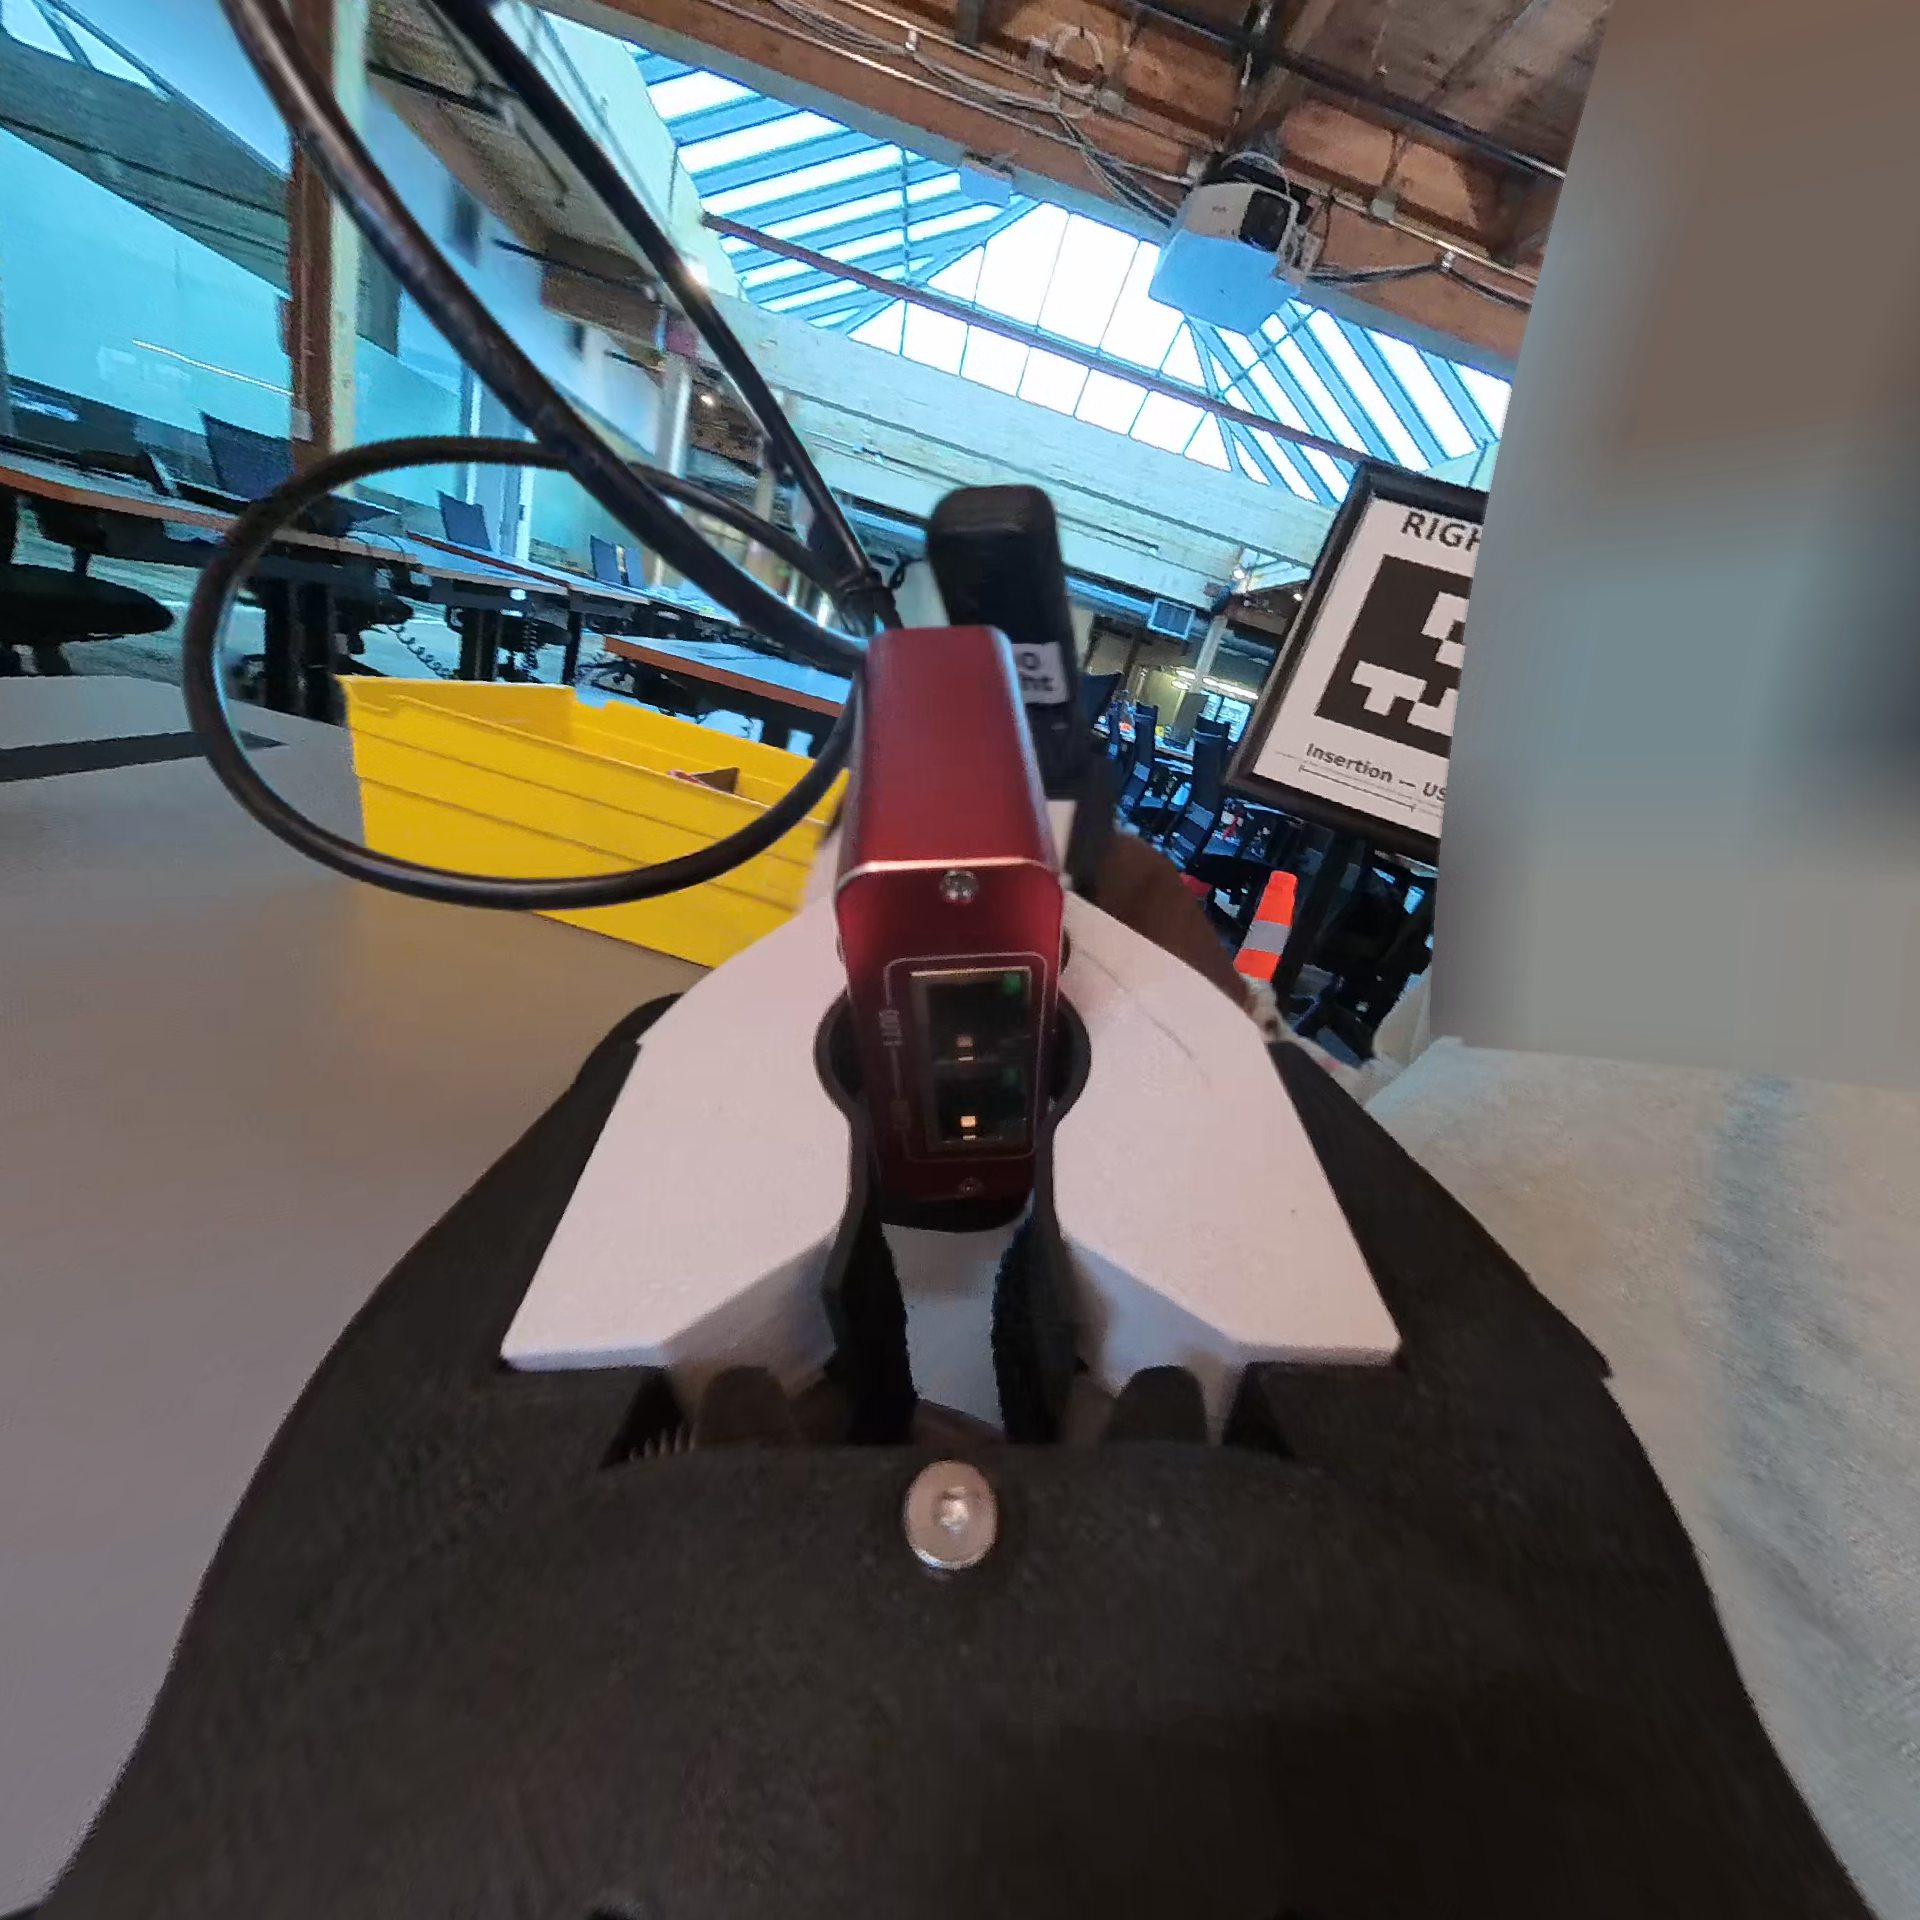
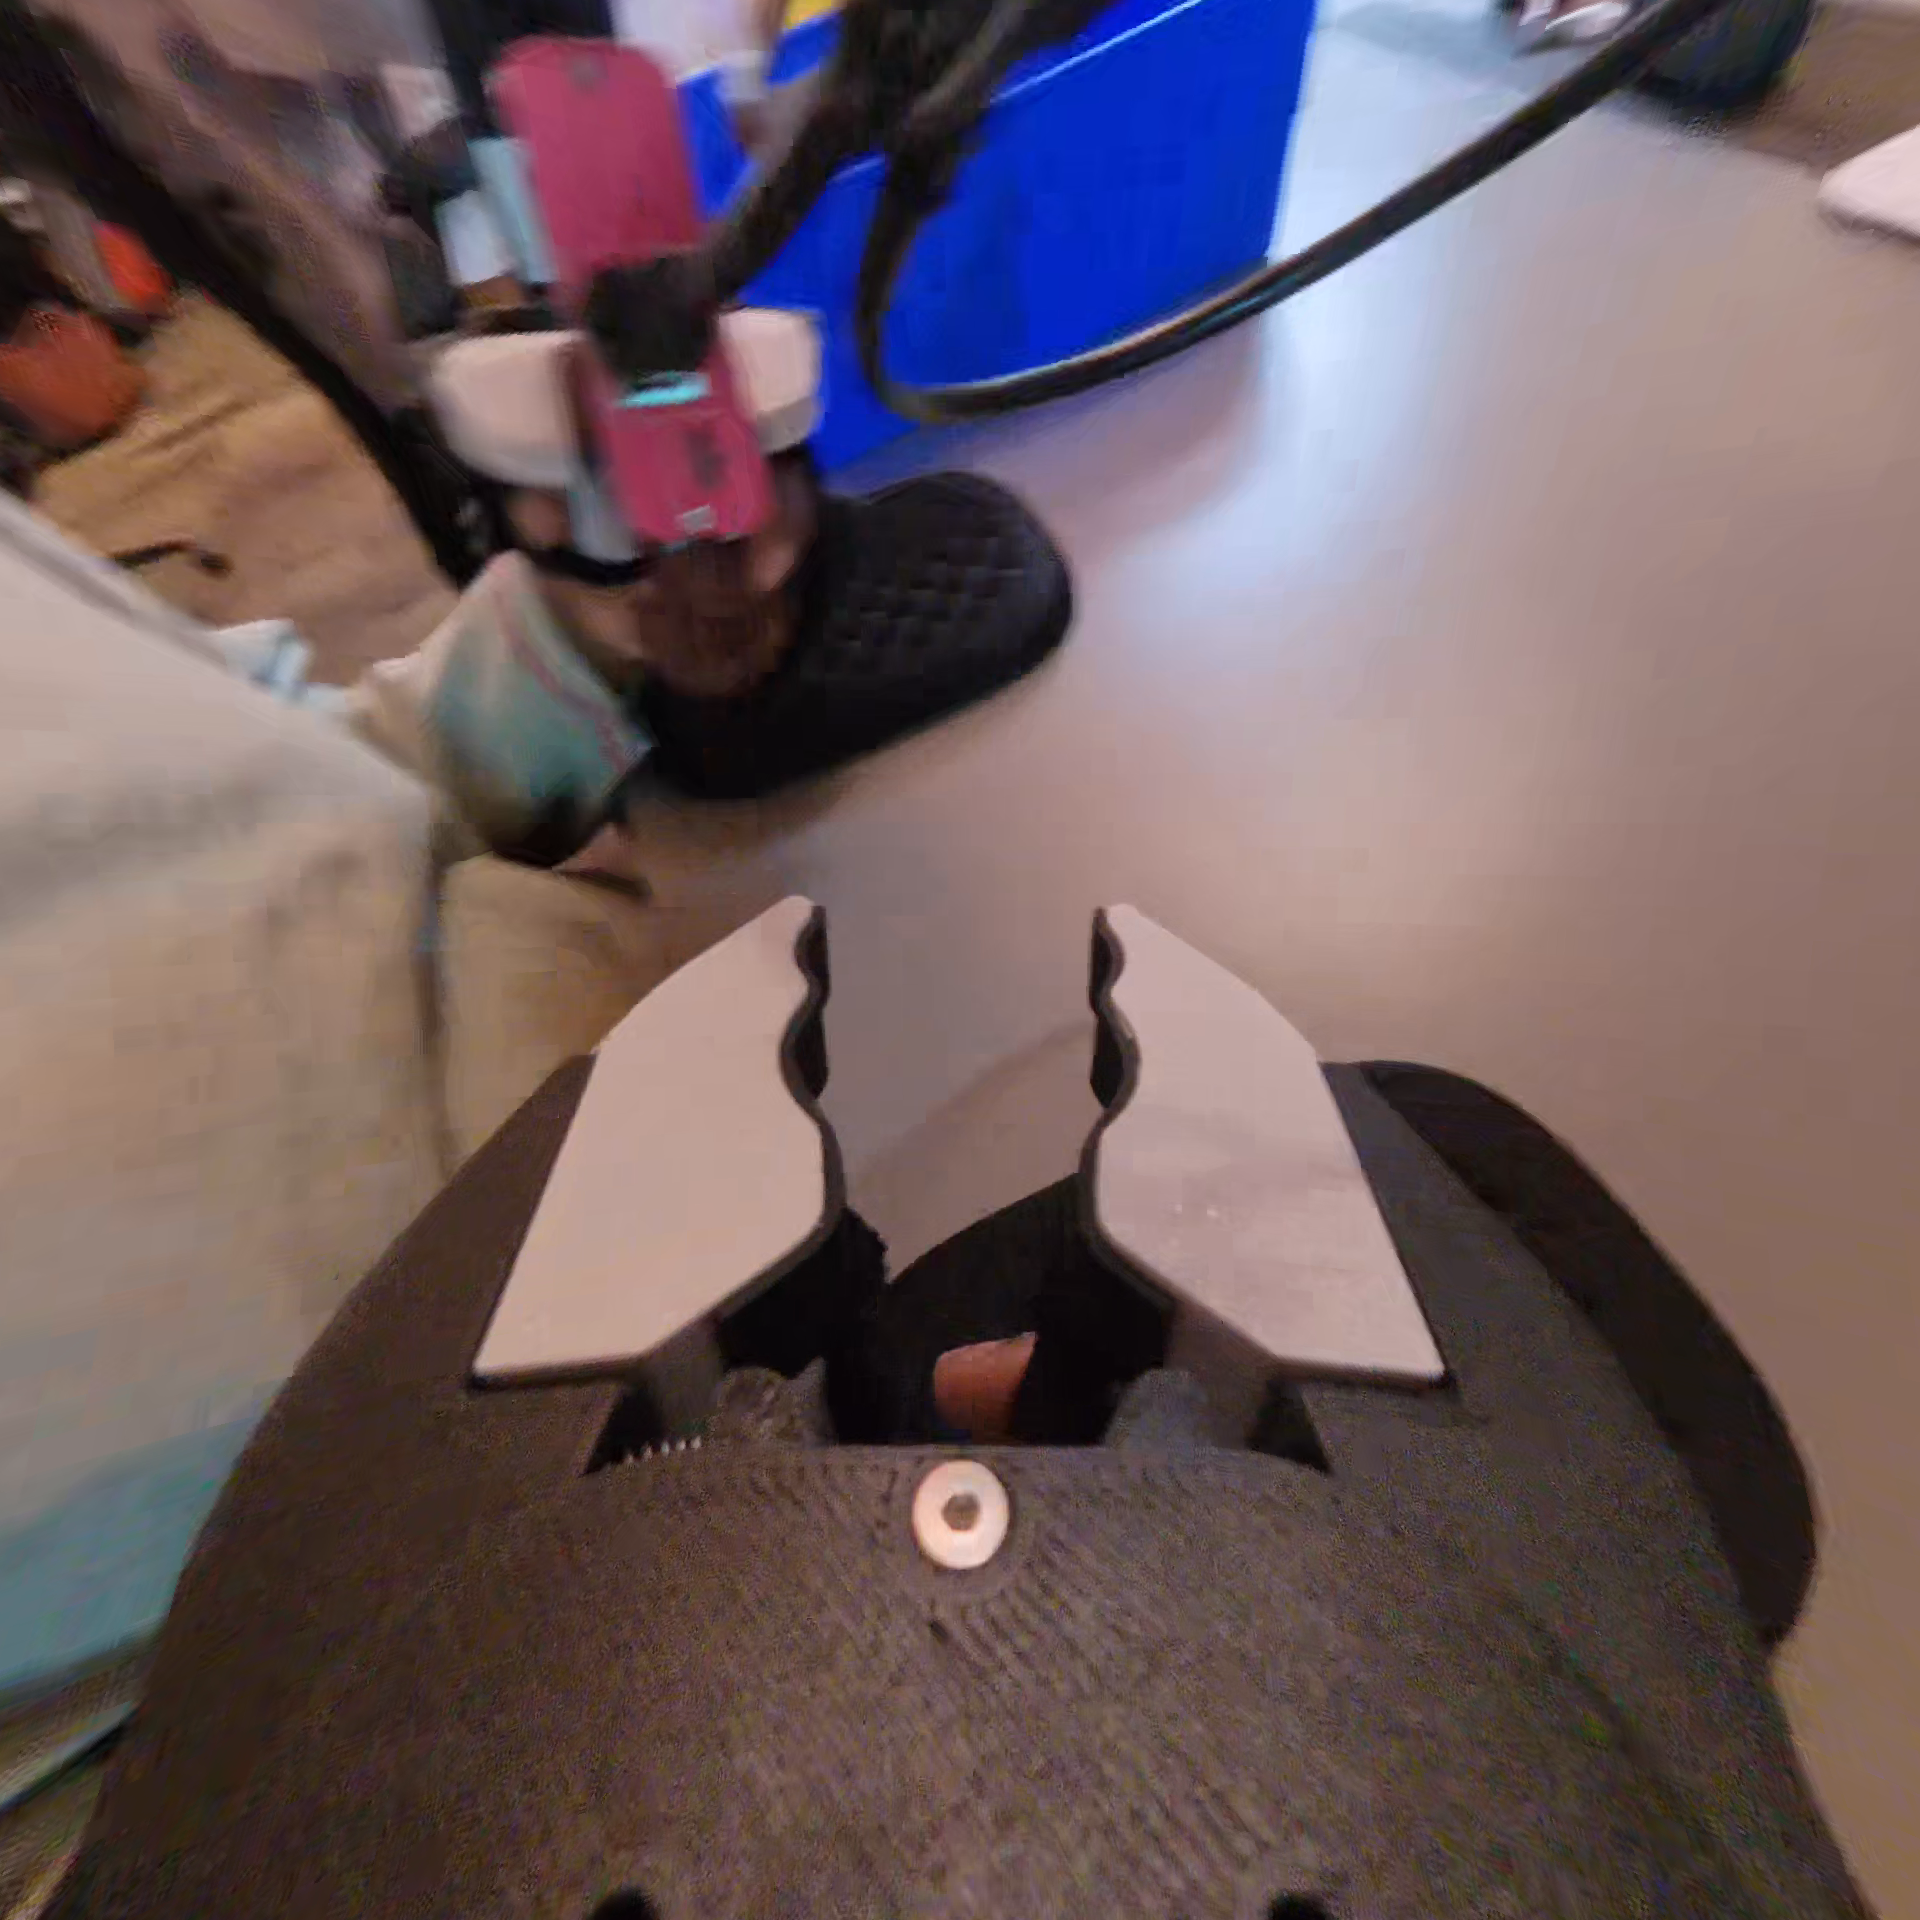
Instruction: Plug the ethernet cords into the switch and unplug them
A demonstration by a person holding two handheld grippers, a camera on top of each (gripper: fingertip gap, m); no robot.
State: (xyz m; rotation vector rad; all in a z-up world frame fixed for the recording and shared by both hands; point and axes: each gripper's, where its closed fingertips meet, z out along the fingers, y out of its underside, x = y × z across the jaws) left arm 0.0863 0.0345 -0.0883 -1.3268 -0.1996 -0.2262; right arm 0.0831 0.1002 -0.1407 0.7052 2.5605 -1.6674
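Observation:
My left gripper (image 1: 951,1039) is shut on a red metal switch (image 1: 951,831) and holds it upright above the table. Two empty ports on its near end (image 1: 971,1060) face the camera. Black ethernet cords (image 1: 499,416) run from its far end and loop to the left. In the right wrist view the switch (image 2: 665,436) shows blurred at the upper left, held between the left gripper's white fingers (image 2: 499,405), with a black plug (image 2: 644,312) in its end and cords (image 2: 1143,343) looping off right. My right gripper (image 2: 958,997) is open and empty over the grey table.
A yellow bin (image 1: 561,790) stands on the table behind the switch. A framed marker sign (image 1: 1371,665) stands at the right. A blue bin (image 2: 1091,197) sits behind the cords. A black pad (image 2: 904,623) lies under the left gripper. A person's pale sleeve (image 2: 208,935) fills the left.

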